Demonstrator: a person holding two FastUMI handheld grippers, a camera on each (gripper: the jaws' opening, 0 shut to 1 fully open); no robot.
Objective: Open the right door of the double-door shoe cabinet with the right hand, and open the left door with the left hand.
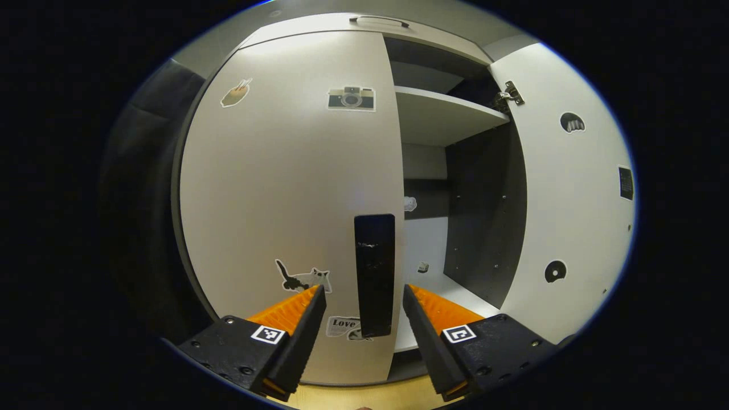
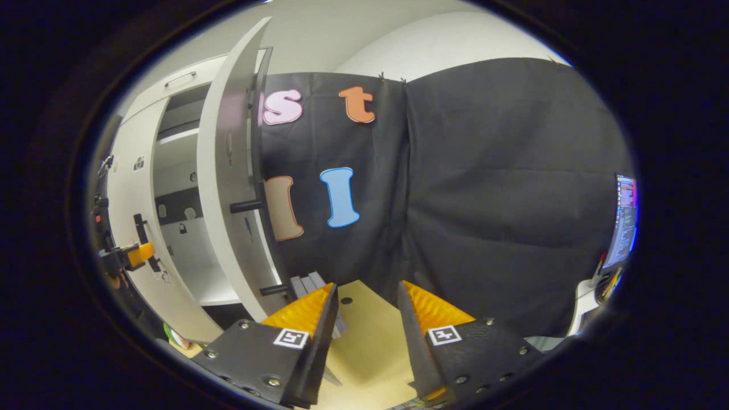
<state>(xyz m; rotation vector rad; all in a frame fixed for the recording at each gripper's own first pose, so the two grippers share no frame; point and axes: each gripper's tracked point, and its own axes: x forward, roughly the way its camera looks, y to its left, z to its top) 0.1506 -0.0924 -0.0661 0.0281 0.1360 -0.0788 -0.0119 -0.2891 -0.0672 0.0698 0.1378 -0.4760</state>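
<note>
The left hand-held gripper (image 1: pixel 364 296) is spread around the left door's (image 1: pixel 290 188) handle (image 1: pixel 374 273); the right hand-held gripper (image 2: pixel 367 296) is spread, holding nothing; the right door (image 1: pixel 569 193) is open.

- The right tongs (image 2: pixel 364 296) are seen spread apart, gripping nothing, above the surface (image 2: pixel 370 341).
- The right door (image 2: pixel 228 188) is swung open, edge-on.
- The left tongs (image 2: pixel 134 254) are seen by the closed left door (image 2: pixel 128 193).
</note>
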